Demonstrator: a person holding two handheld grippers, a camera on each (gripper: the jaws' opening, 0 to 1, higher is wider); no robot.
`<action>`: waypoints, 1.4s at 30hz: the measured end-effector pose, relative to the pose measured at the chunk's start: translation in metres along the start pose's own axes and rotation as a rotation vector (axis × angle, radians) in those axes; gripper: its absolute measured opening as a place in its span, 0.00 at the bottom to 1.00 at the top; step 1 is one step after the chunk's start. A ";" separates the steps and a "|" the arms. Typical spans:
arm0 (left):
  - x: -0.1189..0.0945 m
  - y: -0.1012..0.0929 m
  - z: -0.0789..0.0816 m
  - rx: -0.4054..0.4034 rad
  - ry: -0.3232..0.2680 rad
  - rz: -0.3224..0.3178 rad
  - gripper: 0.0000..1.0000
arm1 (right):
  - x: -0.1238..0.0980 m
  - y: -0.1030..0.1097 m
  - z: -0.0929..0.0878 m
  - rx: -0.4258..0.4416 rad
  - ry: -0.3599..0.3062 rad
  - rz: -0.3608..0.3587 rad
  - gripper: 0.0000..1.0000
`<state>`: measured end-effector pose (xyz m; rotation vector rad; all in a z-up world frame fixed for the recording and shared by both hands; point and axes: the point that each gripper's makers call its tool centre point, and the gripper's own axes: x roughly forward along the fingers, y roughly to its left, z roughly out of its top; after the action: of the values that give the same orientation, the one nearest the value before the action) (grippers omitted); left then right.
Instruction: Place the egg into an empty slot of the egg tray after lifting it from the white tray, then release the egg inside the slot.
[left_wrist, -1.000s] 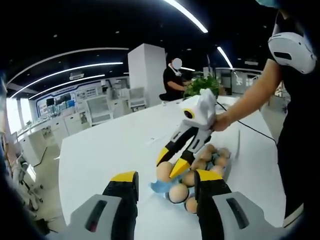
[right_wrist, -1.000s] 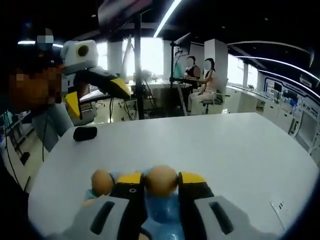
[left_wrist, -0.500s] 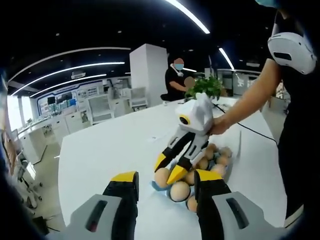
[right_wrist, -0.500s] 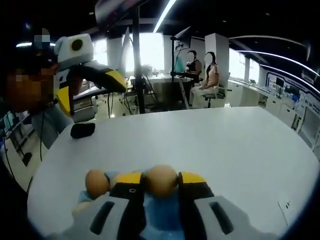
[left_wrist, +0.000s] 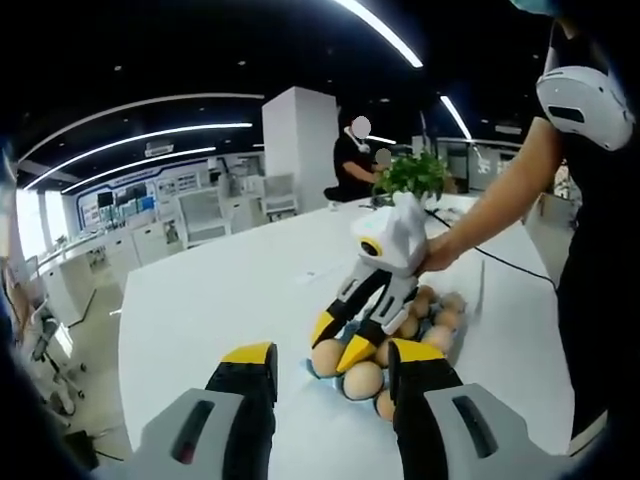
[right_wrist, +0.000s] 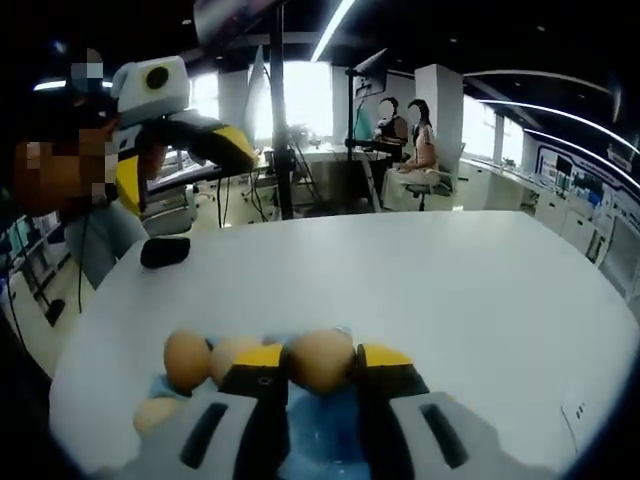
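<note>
Lowering gently matters: the right tool (right_wrist: 320, 362), clamped on the egg (right_wrist: 320, 359), hovers just above the egg tray (right_wrist: 320, 435); the left tool (left_wrist: 330, 370) stands apart.

Smooth tan-brown oval egg (right_wrist: 320, 360) sits pinched btwn the right gripper's (right_wrist: 321, 366) two yellow-tipped black jaws, low over the near corner of the light-blue moulded egg tray (right_wrist: 320, 435). Tray lies flat on the white tabletop (right_wrist: 430, 290), w/ several more tan eggs (right_wrist: 187, 360) in its slots, left of the held one. In left gripper view, egg (left_wrist: 329, 357) is at the tray's (left_wrist: 322, 371) near-left end.
</note>
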<state>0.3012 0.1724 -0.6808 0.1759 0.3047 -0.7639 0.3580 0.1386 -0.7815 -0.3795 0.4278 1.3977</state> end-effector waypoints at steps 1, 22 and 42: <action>0.000 0.000 0.000 0.000 0.000 -0.001 0.44 | 0.000 0.000 0.000 -0.004 -0.001 0.002 0.27; -0.002 -0.005 0.009 0.016 -0.010 0.005 0.45 | -0.062 -0.013 0.009 0.059 -0.115 -0.083 0.27; 0.004 -0.010 0.018 0.030 -0.021 -0.012 0.45 | -0.131 -0.029 -0.027 0.122 -0.112 -0.208 0.26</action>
<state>0.3004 0.1582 -0.6658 0.1942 0.2751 -0.7817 0.3691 0.0086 -0.7391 -0.2374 0.3689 1.1782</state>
